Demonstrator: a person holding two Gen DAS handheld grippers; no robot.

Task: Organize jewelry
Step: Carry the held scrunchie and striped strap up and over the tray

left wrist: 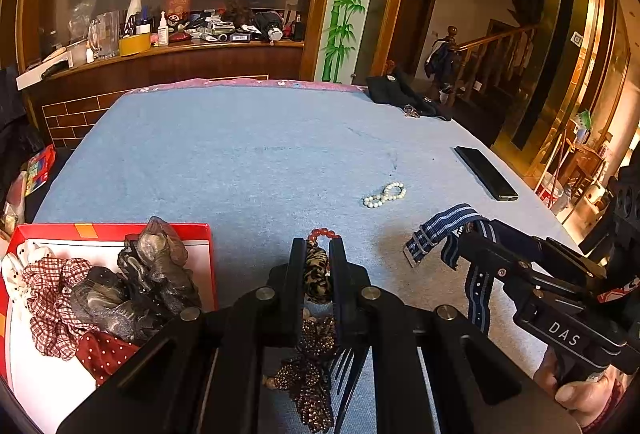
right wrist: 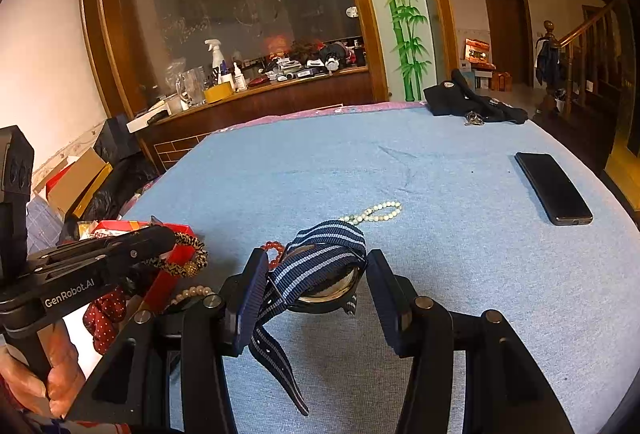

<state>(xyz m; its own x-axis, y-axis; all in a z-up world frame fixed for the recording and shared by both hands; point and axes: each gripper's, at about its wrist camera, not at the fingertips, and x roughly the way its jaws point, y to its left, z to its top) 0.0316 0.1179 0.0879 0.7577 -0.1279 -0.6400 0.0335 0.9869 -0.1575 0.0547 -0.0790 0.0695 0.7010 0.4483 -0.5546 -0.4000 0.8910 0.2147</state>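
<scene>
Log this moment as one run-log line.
left claw: shut on leopard scrunchie | right claw: around striped watch | red box: partly filled

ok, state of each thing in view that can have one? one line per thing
left tongs: shut on leopard scrunchie, lifted beside the box
right tongs: around the watch, grip unclear
watch: striped strap folded over its face
red box: open, holding scrunchies
pearl bracelet: loose on the blue cloth
red bead bracelet: on the cloth behind the left tongs
phone: screen dark, lying flat
</scene>
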